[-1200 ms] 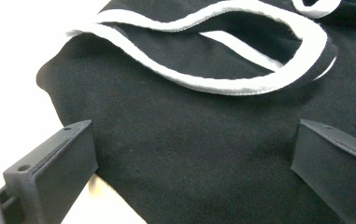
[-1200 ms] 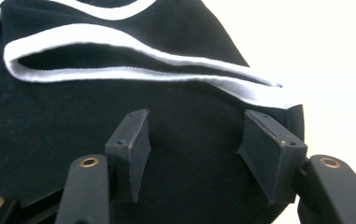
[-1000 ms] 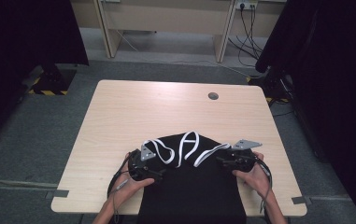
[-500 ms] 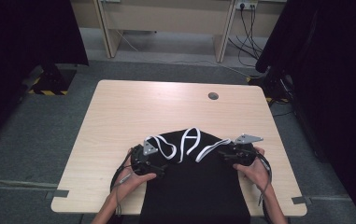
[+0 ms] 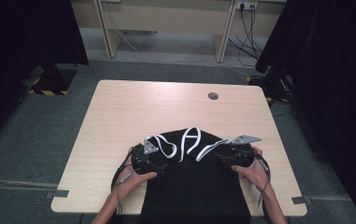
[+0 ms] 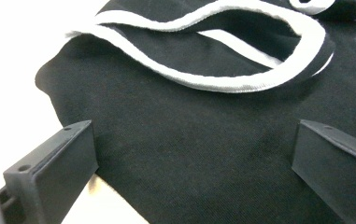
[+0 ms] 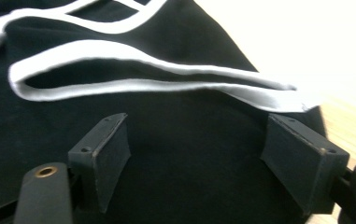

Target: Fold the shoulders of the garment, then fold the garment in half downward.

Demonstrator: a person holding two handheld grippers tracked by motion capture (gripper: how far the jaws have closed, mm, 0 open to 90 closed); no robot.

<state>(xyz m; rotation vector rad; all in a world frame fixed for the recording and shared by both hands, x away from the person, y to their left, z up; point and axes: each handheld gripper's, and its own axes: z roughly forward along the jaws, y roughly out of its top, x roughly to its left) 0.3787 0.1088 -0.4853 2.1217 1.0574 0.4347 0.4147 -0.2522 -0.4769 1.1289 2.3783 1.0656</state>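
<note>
Right gripper view: garment (image 7: pixel 175 154) between fingers (image 7: pixel 105 158) (apart)

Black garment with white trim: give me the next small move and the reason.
Probably close both grippers on the black garment. The left gripper and right gripper both stand open over its cloth, the right one having just opened, and neither grips it. The white trim lies bunched, so it likely needs spreading.
</note>
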